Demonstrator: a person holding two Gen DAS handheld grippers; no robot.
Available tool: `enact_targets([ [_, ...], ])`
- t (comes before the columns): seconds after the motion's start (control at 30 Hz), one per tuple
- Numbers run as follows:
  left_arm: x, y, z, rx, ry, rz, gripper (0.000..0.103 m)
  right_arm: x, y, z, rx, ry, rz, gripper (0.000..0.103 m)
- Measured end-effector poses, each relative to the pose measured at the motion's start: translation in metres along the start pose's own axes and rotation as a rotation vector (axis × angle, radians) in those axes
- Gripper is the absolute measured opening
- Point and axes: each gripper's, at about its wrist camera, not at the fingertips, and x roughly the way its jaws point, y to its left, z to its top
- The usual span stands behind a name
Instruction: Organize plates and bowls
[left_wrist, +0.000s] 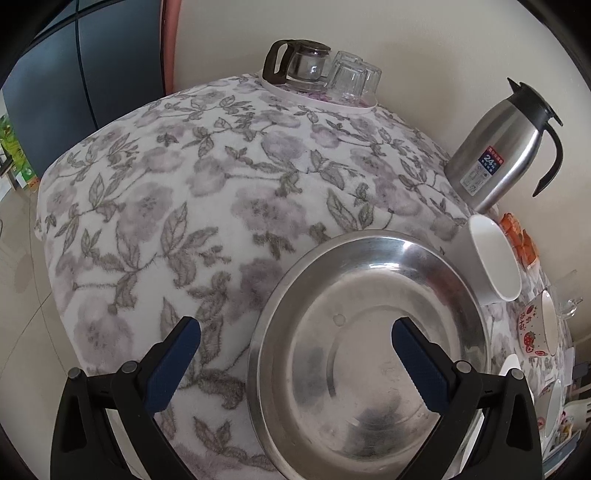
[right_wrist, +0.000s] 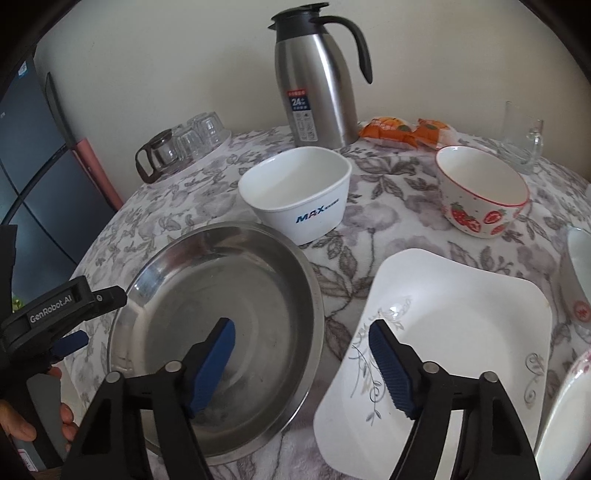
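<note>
While both your left gripper (left_wrist: 295, 349) and right gripper (right_wrist: 301, 349) hang wide open and empty over the near steel plate (right_wrist: 218, 295), beside the white square plate (right_wrist: 461, 314), a careless grab could skid it off the tablecloth (left_wrist: 184, 184).

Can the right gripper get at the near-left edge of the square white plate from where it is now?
Probably yes. The right gripper is open above the gap between the steel dish and the square white plate, with nothing lying over that edge.
</note>
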Motion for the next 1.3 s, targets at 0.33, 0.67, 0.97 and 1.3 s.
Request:
enact_targets([
  [0.33, 0.020, 0.012, -0.002, -0.054, 0.095, -0.061, 0.102, 0.021, -0.005, 0.006, 0.018, 0.055, 0.064, 0.040],
  [0.67, 0.033, 0.013, -0.003, -0.070, 0.138, -0.104, 0.062, 0.026, -0.013, 0.012, 0.050, 0.054, 0.099, 0.031],
  [0.97, 0.039, 0.018, -0.004, -0.087, 0.144, -0.100, 0.051, 0.031, -0.016, 0.013, 0.065, 0.059, 0.117, 0.031],
  [1.3, 0.038, 0.027, -0.006, -0.100, 0.135, -0.081, 0.038, 0.044, -0.016, 0.006, 0.067, 0.105, 0.117, 0.027],
])
